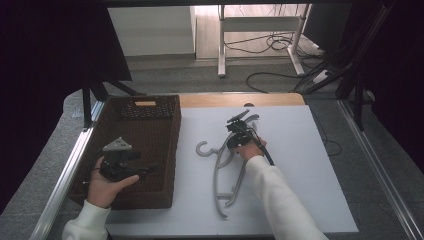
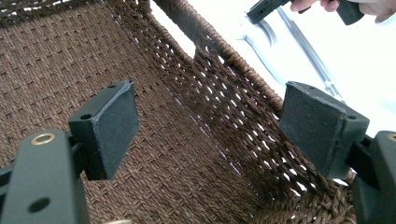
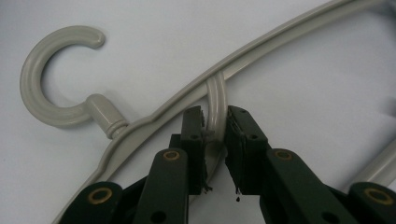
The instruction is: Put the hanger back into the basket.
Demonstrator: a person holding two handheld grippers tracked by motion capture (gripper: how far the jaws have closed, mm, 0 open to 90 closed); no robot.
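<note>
Over on the left, the left gripper hangs inside the brown woven basket, jaws spread wide with nothing between them. The basket holds nothing I can see. Just right of it, on the white table, lies a grey plastic hanger, hook pointing toward the basket. The right gripper has clenched on a thin inner bar of the hanger, near the neck. My guess is the hanger is bound for the basket; if so, the grab looks made, and the lift and carry are left. The high view gives the layout but hides the pinch. The right gripper view shows both pads touching the bar, and the left gripper view shows the basket's weave up close
</note>
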